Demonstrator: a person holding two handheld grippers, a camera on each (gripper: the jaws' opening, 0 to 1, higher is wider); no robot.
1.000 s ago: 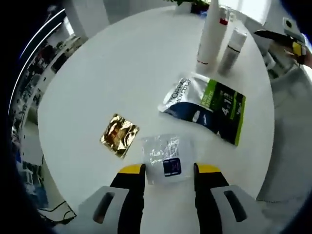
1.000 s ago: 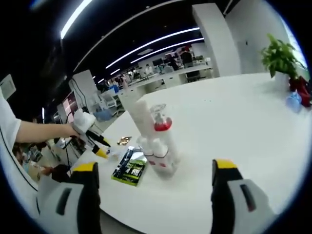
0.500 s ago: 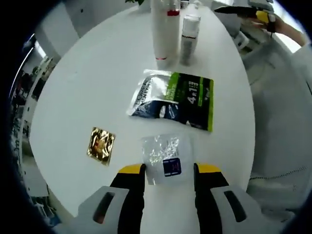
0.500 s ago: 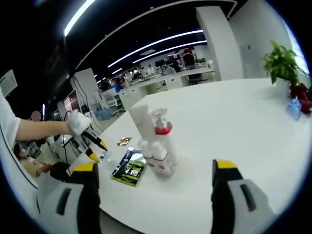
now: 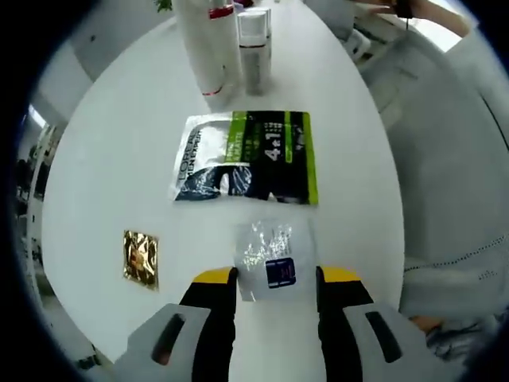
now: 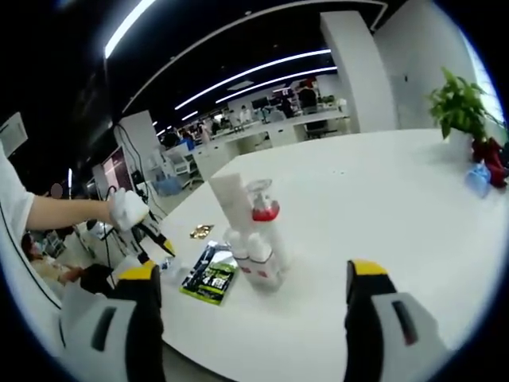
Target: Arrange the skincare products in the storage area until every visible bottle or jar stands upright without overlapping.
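Note:
My left gripper [image 5: 277, 276] is shut on a clear sachet with a dark blue label [image 5: 270, 259], held just above the round white table [image 5: 111, 151]. Beyond it lies a flat green, black and silver pouch [image 5: 242, 157]. A gold foil sachet [image 5: 141, 257] lies to the left. A tall white bottle [image 5: 203, 40] and a slimmer silver-capped bottle [image 5: 254, 48] stand upright at the far side. My right gripper [image 6: 253, 272] is open and holds nothing. It looks across the table at the white bottle [image 6: 233, 203], a red-collared pump bottle [image 6: 265, 219], the pouch [image 6: 208, 274] and my left gripper [image 6: 155, 239].
The table edge [image 5: 382, 207] runs close on the right of the left gripper view, with grey floor past it. A potted plant [image 6: 460, 99] and small blue and red items [image 6: 481, 171] stand at the table's far right. Office desks fill the background.
The left gripper view has swung round, so the bottles and pouch now sit further left and straighter ahead. The clear sachet stays between its jaws. The right gripper has hardly moved.

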